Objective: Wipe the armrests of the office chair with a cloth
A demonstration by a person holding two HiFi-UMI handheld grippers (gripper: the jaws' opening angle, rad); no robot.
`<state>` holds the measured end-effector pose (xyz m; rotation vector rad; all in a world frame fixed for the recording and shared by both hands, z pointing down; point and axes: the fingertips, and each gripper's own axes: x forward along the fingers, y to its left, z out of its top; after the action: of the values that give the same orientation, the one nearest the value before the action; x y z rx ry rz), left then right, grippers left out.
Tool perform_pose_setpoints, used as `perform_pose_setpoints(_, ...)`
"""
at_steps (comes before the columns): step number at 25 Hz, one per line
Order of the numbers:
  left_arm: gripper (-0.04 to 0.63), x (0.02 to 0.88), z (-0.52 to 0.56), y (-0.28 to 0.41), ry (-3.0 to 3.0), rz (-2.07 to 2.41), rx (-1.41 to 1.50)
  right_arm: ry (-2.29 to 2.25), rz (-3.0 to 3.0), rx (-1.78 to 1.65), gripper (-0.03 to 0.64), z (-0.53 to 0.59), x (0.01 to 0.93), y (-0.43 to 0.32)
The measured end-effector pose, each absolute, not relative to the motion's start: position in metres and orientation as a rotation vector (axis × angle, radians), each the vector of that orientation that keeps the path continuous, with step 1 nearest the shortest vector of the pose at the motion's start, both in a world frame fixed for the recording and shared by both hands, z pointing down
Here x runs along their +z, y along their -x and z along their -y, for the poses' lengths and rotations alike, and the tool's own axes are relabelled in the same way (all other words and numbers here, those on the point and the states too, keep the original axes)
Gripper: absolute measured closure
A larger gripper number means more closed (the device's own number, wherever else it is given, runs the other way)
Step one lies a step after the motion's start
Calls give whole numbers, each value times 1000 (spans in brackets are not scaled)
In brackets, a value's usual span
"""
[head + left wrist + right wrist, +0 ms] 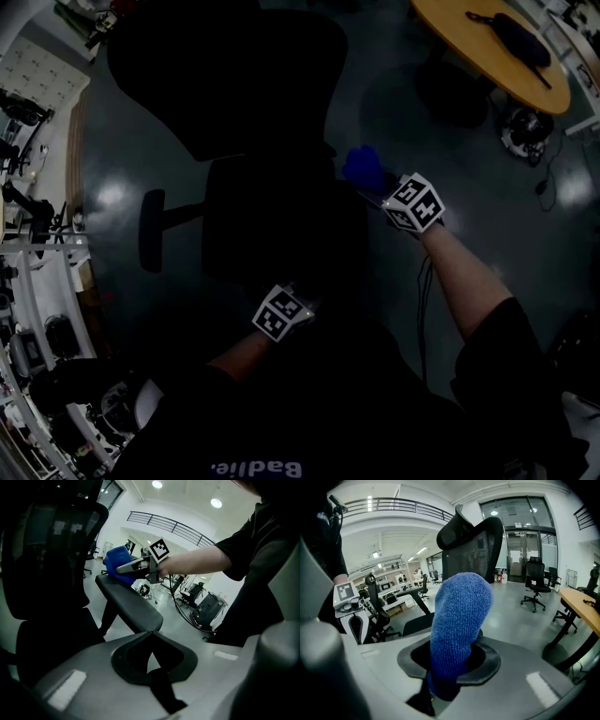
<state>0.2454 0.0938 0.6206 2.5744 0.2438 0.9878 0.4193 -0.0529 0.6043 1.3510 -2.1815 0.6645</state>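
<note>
Two grippers logged. My right gripper (449, 670) has its jaws clamped on the blue cloth (461, 620), which sits on the far end of the office chair's (225, 84) armrest (131, 604). My left gripper (151, 660) has its jaws together and empty, near that armrest's front end.
</note>
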Motion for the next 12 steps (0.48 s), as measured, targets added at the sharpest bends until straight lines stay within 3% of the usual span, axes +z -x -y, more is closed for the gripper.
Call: perform_pose_setpoints(12,575,623,-93,-246,-2581,-272,962,-1388,2214,730,492,9,605,-389)
